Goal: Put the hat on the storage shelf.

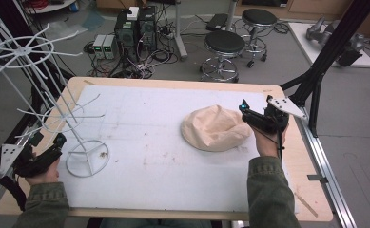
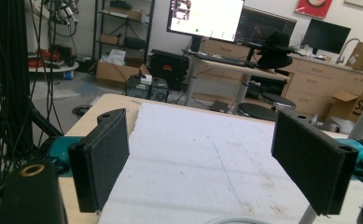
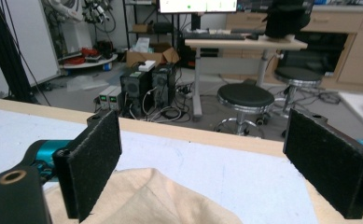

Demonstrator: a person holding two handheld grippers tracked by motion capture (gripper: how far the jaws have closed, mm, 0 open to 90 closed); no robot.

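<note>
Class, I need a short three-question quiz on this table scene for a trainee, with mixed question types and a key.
1. True or false: the right gripper is shut on the cream hat.
2. Which gripper is nearest the white wire rack? A) left B) right
3. Fill in: the hat lies on the white ____ that covers the table.

Key: 1 false, its fingers stand wide apart above the hat. 2 A, the left gripper. 3 sheet.
</note>
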